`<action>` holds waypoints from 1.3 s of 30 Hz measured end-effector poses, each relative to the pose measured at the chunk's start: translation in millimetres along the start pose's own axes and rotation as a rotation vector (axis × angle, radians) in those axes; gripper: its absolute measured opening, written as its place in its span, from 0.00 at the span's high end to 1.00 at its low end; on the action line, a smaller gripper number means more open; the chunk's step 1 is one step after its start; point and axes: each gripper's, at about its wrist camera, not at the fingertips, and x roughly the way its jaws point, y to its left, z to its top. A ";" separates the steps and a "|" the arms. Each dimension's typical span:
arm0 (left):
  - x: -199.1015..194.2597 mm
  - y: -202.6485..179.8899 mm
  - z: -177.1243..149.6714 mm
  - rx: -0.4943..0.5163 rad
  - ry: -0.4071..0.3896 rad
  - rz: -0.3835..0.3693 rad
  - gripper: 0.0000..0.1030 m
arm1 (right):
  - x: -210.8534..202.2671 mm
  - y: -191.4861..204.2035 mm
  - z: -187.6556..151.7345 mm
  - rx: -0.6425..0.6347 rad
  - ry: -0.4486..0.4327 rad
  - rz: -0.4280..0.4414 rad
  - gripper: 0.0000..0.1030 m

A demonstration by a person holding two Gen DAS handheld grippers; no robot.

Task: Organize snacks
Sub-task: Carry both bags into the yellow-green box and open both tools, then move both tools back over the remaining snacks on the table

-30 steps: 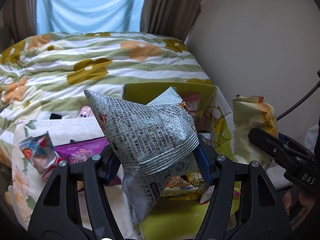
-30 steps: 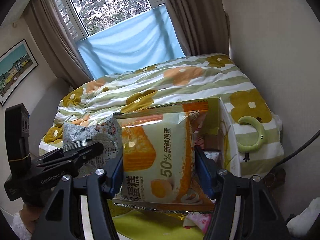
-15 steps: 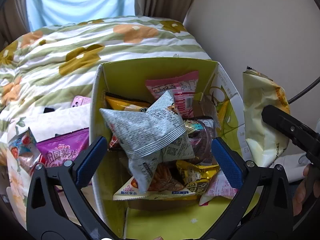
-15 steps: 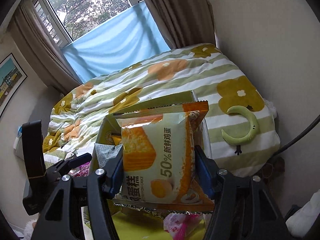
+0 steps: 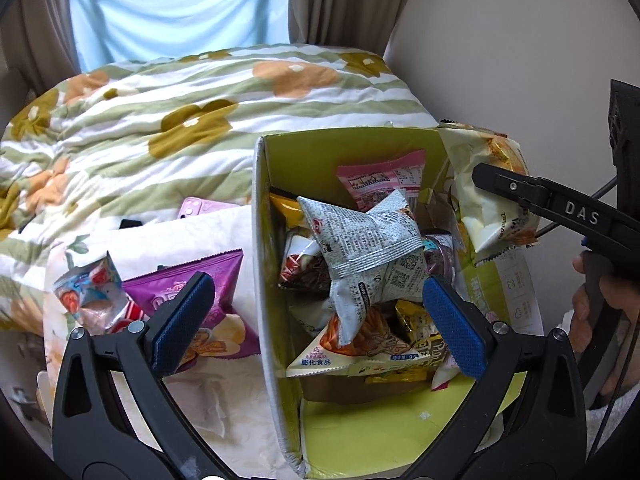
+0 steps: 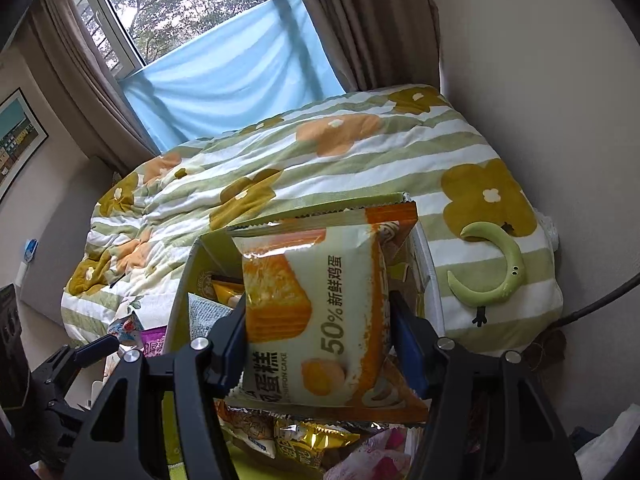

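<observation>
Right tongs [image 6: 316,344] are clamping the chiffon cake packet [image 6: 316,316] across its width, one pad pressing on each long side, and are holding it just above the open green box [image 5: 276,240] on the bed [image 5: 160,120]. Left tongs [image 5: 316,320] are standing fully released over that same box, with the newsprint-patterned pouch [image 5: 368,248] lying loose on top of the snack pile, touching neither pad.

The cake packet is looking light, puffed with air, soft inside and glossy, so I judge it is likely to crush or slide under a hard squeeze; a gentle grip across the middle of the pillow, as now, seems to be suiting it better than the thin crimped seams. Its long axis is running away from the right wrist camera, top seam pointing toward the far wall of the box, printed face turned up toward the lens. The pouch is sitting tilted, one crimped corner pointing up and back. A purple bag [image 5: 200,300] is waiting on the bed beside the box.
</observation>
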 end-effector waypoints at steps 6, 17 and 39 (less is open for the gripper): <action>9.8 4.3 3.8 -0.006 0.013 -0.001 0.00 | 32.1 -0.6 11.0 0.001 0.047 -0.007 0.36; 16.3 -3.4 4.2 0.018 0.018 0.011 0.00 | 17.2 5.3 -7.5 -0.046 -0.014 -0.016 0.00; -125.2 12.2 -33.4 -0.050 -0.263 0.207 0.00 | -81.9 56.0 -21.7 -0.203 -0.136 0.017 0.00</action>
